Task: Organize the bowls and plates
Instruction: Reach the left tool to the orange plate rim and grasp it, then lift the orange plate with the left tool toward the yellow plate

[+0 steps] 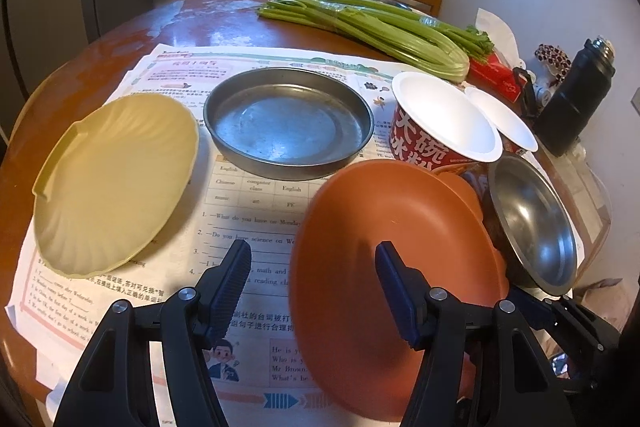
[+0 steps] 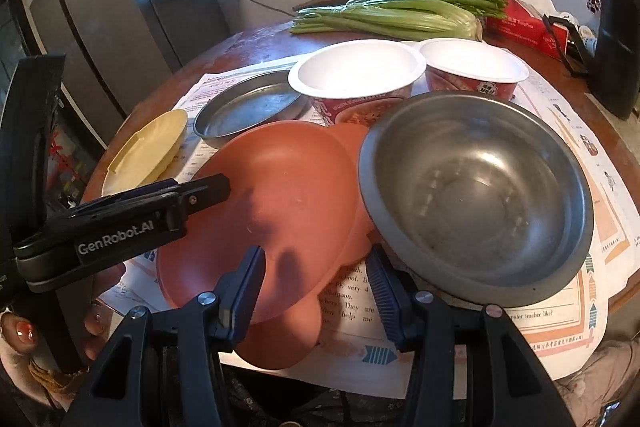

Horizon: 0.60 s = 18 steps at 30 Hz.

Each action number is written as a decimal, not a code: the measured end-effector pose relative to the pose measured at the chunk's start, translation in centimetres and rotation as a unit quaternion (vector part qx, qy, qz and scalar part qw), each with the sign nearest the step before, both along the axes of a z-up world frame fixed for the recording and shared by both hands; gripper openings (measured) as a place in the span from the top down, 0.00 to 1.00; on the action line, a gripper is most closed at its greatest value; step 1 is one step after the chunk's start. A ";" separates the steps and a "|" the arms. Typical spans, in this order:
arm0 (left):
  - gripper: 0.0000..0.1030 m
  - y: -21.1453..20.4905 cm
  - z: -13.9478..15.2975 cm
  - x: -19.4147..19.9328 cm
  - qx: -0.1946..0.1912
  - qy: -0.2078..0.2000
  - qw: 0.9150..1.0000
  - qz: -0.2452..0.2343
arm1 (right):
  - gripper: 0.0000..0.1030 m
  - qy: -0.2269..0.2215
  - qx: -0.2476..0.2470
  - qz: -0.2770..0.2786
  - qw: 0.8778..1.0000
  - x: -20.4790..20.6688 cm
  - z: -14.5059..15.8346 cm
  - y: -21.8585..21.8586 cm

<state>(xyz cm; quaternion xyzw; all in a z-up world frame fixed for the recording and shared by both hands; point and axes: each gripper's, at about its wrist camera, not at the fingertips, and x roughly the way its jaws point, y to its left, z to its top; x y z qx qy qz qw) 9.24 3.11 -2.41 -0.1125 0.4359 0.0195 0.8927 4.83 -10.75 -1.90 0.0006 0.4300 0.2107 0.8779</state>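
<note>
An orange plate [image 1: 380, 211] [image 2: 280, 179] lies tilted over the printed sheets, blurred at its near edge. My right gripper [image 2: 316, 275] has the plate's near tab between its narrow jaws and is shut on it. It shows at the plate's lower right rim [image 1: 532, 303] in the left wrist view. My left gripper [image 1: 314, 279] is open; the plate's left edge sits between its fingers untouched. Its tip [image 2: 208, 189] hovers over the plate's left rim. A steel bowl [image 1: 536, 223] [image 2: 476, 195] overlaps the plate's right side. Farther off are a flat steel pan [image 1: 288, 119] [image 2: 248, 107] and a yellow shell-shaped plate [image 1: 116, 183] [image 2: 148, 151].
Two red paper bowls with white insides [image 1: 444, 115] [image 2: 472, 63] stand behind the orange plate. Celery [image 1: 380, 27], a red tissue box [image 2: 528, 23] and a dark bottle [image 1: 576, 95] crowd the far right of the round wooden table [image 1: 120, 43]. A person's hand [image 2: 96, 327] holds the left gripper.
</note>
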 end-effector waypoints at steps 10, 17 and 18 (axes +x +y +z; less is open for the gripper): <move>0.55 -0.5 -0.8 0.2 -0.017 0.000 1.000 -0.013 | 0.50 -0.005 -0.003 0.031 0.999 0.0 -0.6 1.4; 0.55 -0.4 -0.8 -0.2 -0.018 -0.003 1.000 -0.011 | 0.49 -0.012 -0.010 0.037 0.999 -0.2 -0.5 2.0; 0.55 -0.3 -0.8 -0.3 -0.019 -0.002 1.000 -0.011 | 0.49 -0.014 -0.012 0.038 0.999 -0.3 -0.4 2.0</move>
